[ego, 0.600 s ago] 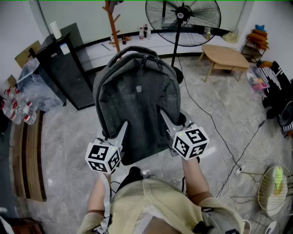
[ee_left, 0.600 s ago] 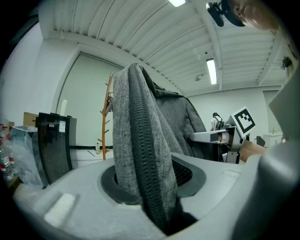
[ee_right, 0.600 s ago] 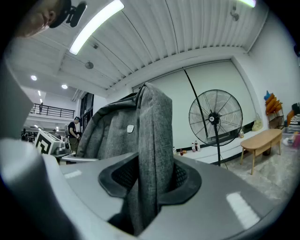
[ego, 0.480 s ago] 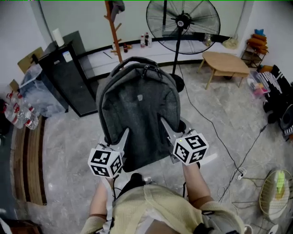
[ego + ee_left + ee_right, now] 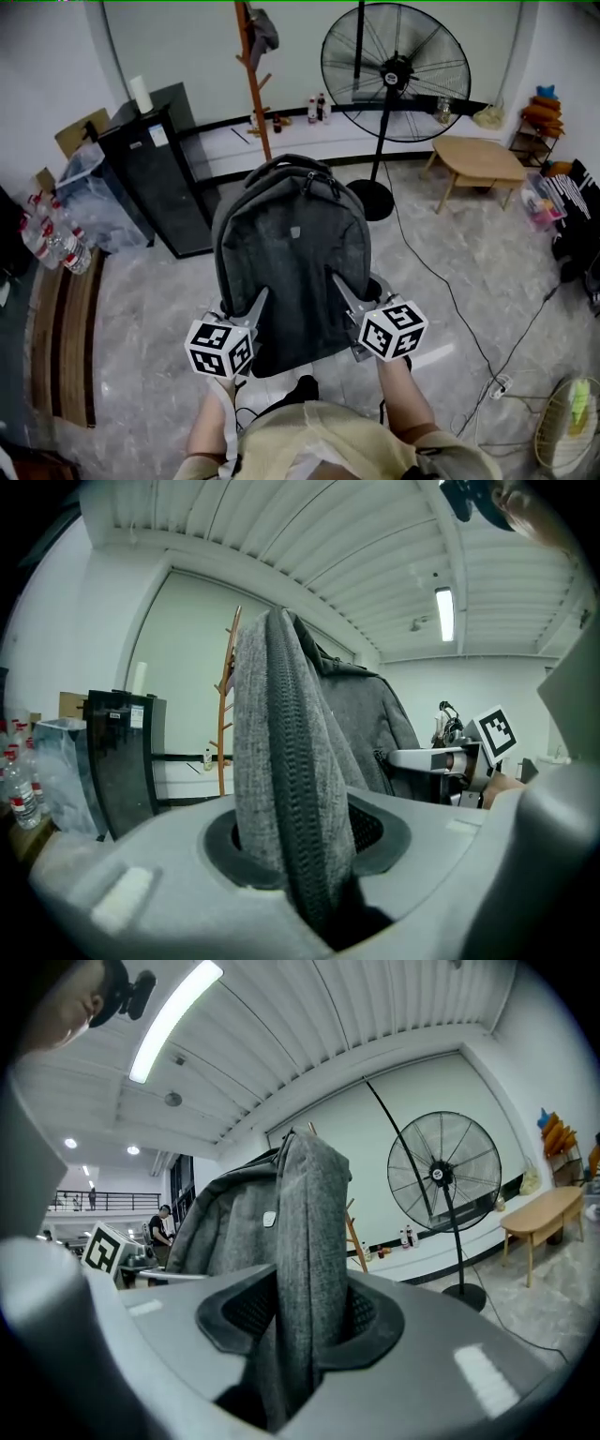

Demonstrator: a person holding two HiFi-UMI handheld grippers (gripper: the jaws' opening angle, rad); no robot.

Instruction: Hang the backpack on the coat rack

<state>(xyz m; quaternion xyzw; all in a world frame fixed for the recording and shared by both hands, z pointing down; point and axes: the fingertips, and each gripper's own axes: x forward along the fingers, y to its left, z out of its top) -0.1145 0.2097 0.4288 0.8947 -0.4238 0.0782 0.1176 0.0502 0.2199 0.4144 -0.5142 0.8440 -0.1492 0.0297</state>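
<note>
A grey backpack [image 5: 286, 248] hangs upright in front of me, held off the floor by both grippers. My left gripper [image 5: 251, 309] is shut on its left side edge [image 5: 286, 789], by the zip seam. On the opposite side, my right gripper [image 5: 342, 289] is shut on the right side edge [image 5: 305, 1269]. The wooden coat rack [image 5: 255, 75] stands straight ahead beyond the bag, near the far wall, with a grey garment on one peg; it also shows as a coat rack [image 5: 226, 705] in the left gripper view. The backpack's top handle [image 5: 286, 164] points toward the rack.
A large standing fan [image 5: 394, 66] is right of the rack, its cable trailing over the floor. A black cabinet [image 5: 159, 169] stands at the left, with a bag of bottles [image 5: 80, 202] beside it. A low wooden table [image 5: 483, 164] sits at the right.
The backpack and both grippers have come closer to the coat rack; the rack, fan and cabinet now sit lower and larger in the head view. Both grips are unchanged.
</note>
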